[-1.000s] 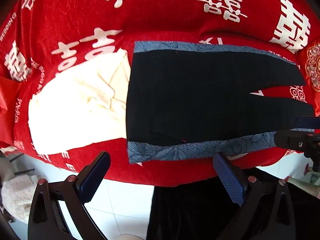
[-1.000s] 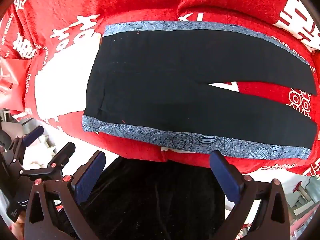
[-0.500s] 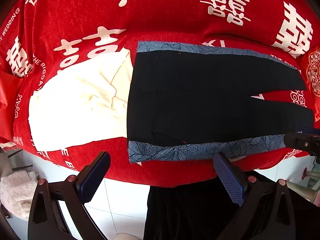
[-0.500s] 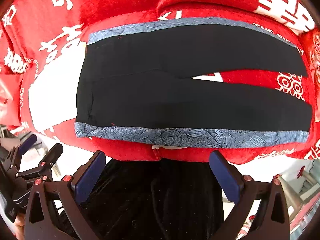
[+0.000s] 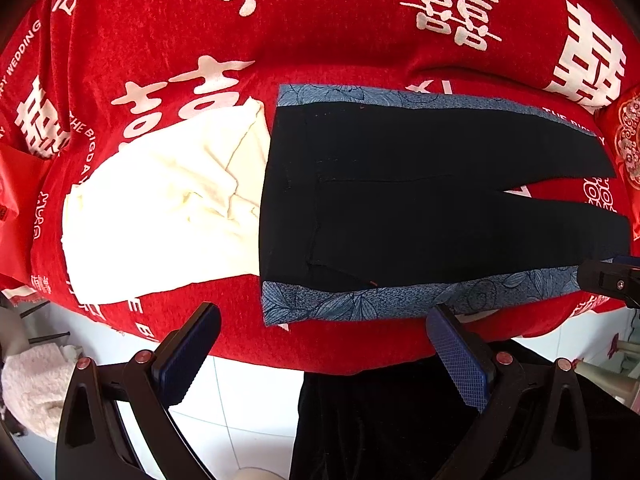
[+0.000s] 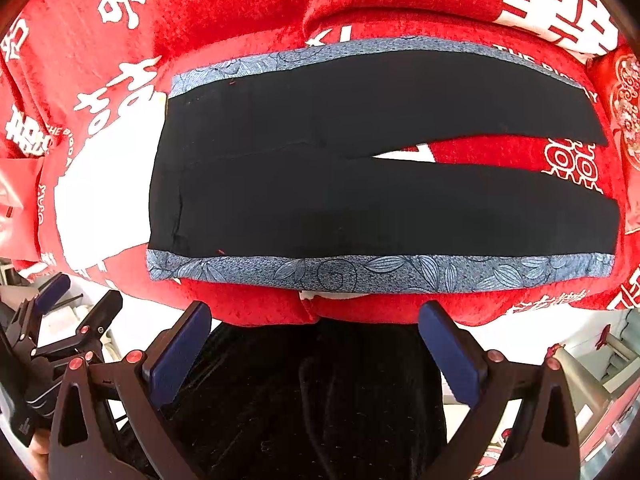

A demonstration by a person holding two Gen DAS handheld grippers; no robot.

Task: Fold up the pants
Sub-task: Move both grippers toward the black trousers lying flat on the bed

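Left view: our left claw (image 5: 320, 348) stood wide and empty, short of the pants (image 5: 420, 208), which lay flat on the red cloth (image 5: 340, 32). Right view: our right claw (image 6: 316, 344) gaped likewise. We judged the pants soft and limp, best pinched at the near blue trim (image 6: 380, 274).

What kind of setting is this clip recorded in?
Most likely a home bedroom. The black pants with blue floral side bands lie on a soft surface, seemingly a bed, under a red wedding-print cover, beside a folded cream garment, with white floor tiles below.
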